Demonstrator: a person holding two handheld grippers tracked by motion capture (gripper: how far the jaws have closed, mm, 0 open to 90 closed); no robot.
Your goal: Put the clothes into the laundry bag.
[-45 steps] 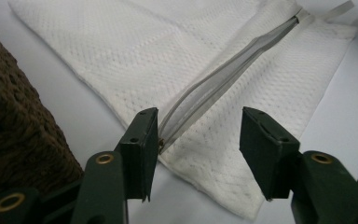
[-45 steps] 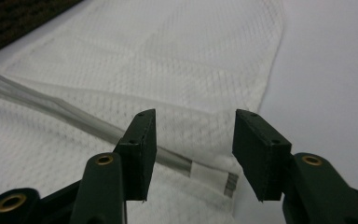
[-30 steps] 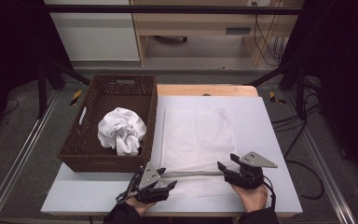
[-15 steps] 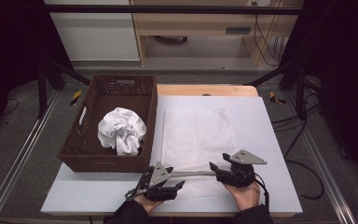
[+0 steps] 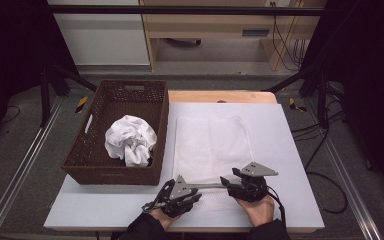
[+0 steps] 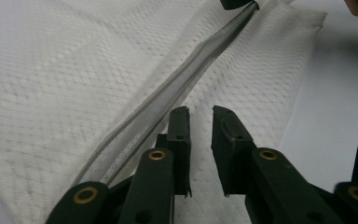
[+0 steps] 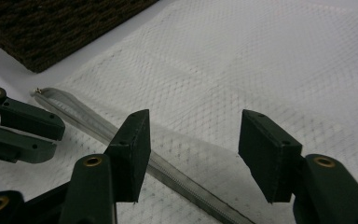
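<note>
No text, label, brand, number or sign can be read in any of the views. The surfaces near the fingers carry only a woven pattern and plain metal pins, without any letters.

A white table (image 5: 290, 150) bears a wicker basket (image 5: 95, 165) and mesh bag (image 5: 212, 145)

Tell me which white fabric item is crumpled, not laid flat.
The white cloth inside the brown wicker basket is bunched up. The white mesh bag lies spread flat on the table, its zipper running along the near edge.
</note>
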